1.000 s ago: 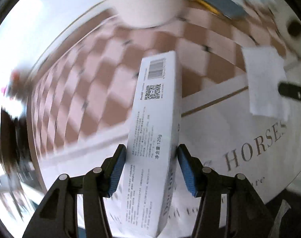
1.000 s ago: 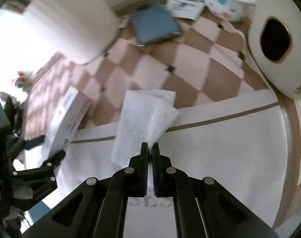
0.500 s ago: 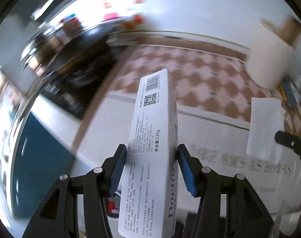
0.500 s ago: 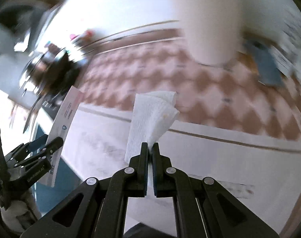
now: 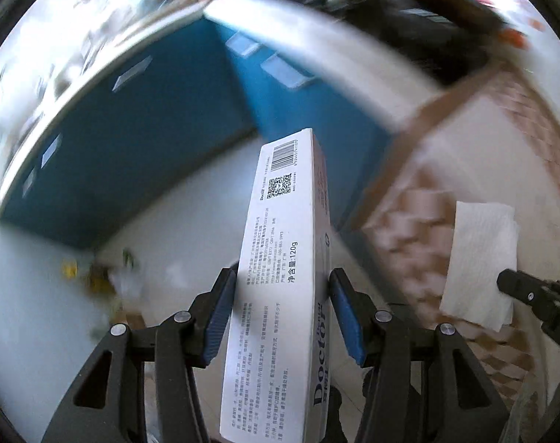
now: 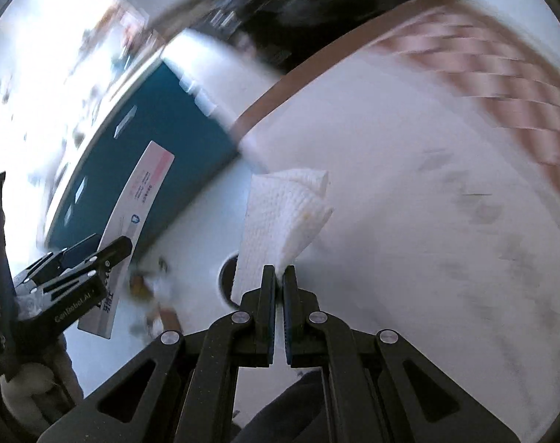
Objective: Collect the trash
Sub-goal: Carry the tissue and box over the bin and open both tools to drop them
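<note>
Both loads have swung to a new backdrop since the earlier frames: a second ago the toothpaste box [image 5: 280,288] and the paper towel [image 6: 280,217] hung over pink-and-brown checkered floor and a white mat with lettering, and now they hang over pale floor beside a blue cabinet [image 5: 140,140]. Neither grip has changed, and the box sits between the blue pads just as it did.

That long white box, barcode end pointing away, is clamped across its narrow sides by the left hand-held gripper [image 5: 283,317], whose jaws stand partly apart, pressed on the carton. The folded towel, faintly stained near one edge, is pinched by a corner in the right hand-held gripper [image 6: 279,277], its jaws pressed almost together on the paper. In the left wrist view the towel shows at the right edge, so the two loads travel side by side.

By my reading, picking up is done for these two pieces and dropping them off is what remains. Beyond the towel a dark round opening [image 6: 226,277] shows on the floor, perhaps a bin, though blur leaves that uncertain. Blurred small scraps [image 5: 106,277] lie near the cabinet's foot, possibly more trash to gather.
</note>
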Available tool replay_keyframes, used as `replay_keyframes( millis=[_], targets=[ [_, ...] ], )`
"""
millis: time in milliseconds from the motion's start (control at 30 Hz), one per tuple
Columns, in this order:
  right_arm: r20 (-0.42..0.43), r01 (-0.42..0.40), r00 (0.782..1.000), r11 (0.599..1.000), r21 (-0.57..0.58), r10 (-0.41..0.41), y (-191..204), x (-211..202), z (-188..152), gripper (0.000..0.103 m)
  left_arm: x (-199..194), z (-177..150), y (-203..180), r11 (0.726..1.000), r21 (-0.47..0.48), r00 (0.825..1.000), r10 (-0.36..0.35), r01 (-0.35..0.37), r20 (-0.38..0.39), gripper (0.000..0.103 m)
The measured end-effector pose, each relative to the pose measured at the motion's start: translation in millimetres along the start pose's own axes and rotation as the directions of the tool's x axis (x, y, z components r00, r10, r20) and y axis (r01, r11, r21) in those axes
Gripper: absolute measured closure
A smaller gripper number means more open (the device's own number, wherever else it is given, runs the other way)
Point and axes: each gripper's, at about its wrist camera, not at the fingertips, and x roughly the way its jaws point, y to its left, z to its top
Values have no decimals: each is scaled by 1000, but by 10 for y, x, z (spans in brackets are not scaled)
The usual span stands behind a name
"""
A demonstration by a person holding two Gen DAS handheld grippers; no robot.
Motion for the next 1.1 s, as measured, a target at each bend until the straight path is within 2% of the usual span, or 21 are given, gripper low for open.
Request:
replay_keyframes(
  millis=[100, 167, 267, 333, 367, 400, 433, 500, 600, 700, 733, 767, 833, 867, 900, 967, 1033, 1067, 1100],
  targets=[
    [-85, -8, 996, 996, -84, 0, 509, 803, -75, 100, 630, -106, 539, 996, -90, 997, -6, -1, -76, 54],
    [-131, -13, 991, 994, -112, -2, 700, 1315, -100, 100, 1132, -201, 828, 989, -147, 992, -28, 9, -127, 54],
    [-204, -17, 979, 991, -134, -11, 942, 2201, -253, 100, 2042, -361, 1214, 970, -239, 974, -87, 35, -210, 54],
    [-258, -23, 966, 991, -133, -12, 1028, 2805, -374, 100, 2656, -491, 1408, 953, -297, 957, -138, 58, -254, 54],
    [-286, -28, 958, 991, -133, -11, 1059, 3117, -441, 100, 2839, -554, 1459, 947, -315, 951, -158, 69, -267, 54],
    [-313, -27, 949, 990, -140, -18, 1095, 3476, -523, 100, 3186, -618, 1539, 933, -348, 936, -200, 92, -289, 54],
    [-330, -24, 944, 989, -146, -26, 1101, 3747, -573, 100, 3352, -668, 1598, 923, -370, 927, -226, 106, -299, 54],
    [-373, -23, 927, 989, -149, -35, 1132, 4329, -712, 100, 3822, -796, 1685, 897, -416, 897, -299, 148, -325, 54],
    [-413, -12, 909, 986, -169, -60, 1170, 4992, -861, 100, 4335, -958, 1771, 876, -455, 866, -346, 160, -362, 52],
    [-449, -5, 889, 981, -196, -85, 1188, 5565, -1031, 100, 4652, -1084, 1822, 865, -479, 850, -361, 151, -384, 50],
    [-463, -5, 882, 981, -195, -87, 1175, 5679, -1050, 99, 4706, -1113, 1825, 862, -485, 847, -364, 149, -387, 42],
    [-470, 8, 877, 982, -189, -97, 1140, 5798, -1089, 98, 4713, -1154, 1861, 859, -491, 847, -365, 146, -387, 28],
    [-494, 20, 862, 982, -189, -113, 1114, 5977, -1126, 94, 4687, -1211, 1901, 852, -506, 851, -362, 135, -382, 15],
    [-504, 34, 854, 981, -190, -127, 1097, 6050, -1117, 83, 4628, -1220, 1910, 851, -508, 851, -361, 133, -381, 12],
    [-503, 43, 854, 981, -187, -133, 1086, 6077, -1103, 68, 4569, -1227, 1930, 855, -505, 856, -347, 121, -383, 11],
    [-496, 47, 858, 983, -179, -132, 1051, 6071, -1028, 52, 4438, -1217, 1935, 871, -483, 874, -302, 91, -380, 9],
    [-474, 61, 868, 979, -192, -147, 1012, 6006, -948, 50, 4198, -1243, 1947, 889, -456, 901, -231, 42, -368, 9],
    [-463, 66, 872, 977, -203, -155, 990, 5932, -920, 44, 4134, -1279, 1970, 893, -449, 909, -209, 28, -360, 9],
    [-448, 70, 878, 973, -221, -165, 1024, 5819, -914, 31, 3977, -1290, 1964, 898, -441, 922, -175, 5, -346, 9]
  ],
)
